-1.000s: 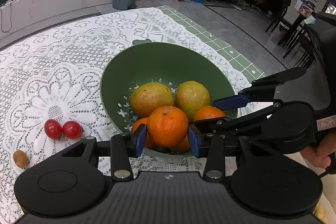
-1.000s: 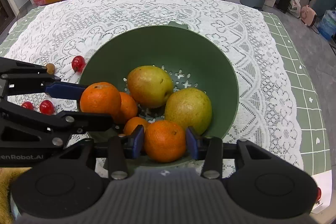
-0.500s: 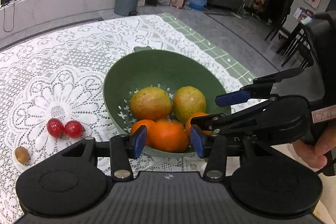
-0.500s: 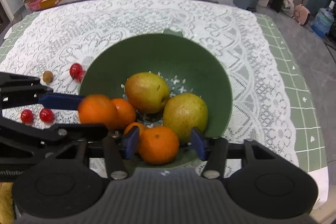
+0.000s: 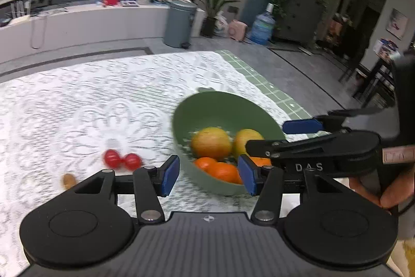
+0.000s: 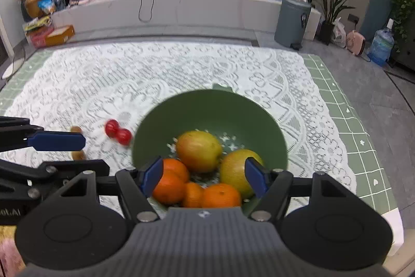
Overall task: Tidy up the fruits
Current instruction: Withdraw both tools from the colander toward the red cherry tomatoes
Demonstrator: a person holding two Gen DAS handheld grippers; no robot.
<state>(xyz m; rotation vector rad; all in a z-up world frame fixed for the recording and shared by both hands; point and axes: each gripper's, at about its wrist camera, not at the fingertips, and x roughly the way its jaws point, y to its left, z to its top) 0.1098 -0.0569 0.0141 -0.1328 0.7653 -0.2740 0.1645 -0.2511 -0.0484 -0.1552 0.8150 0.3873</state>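
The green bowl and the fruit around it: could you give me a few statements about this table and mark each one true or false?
1. The green bowl holds oranges and yellow-green fruits. True.
2. Two small red fruits lie inside the bowl. False: they lie on the lace cloth beside it.
3. The right gripper grips an orange. False: its jaws are opening, clamping nothing.
4. The left gripper holds nothing. True.
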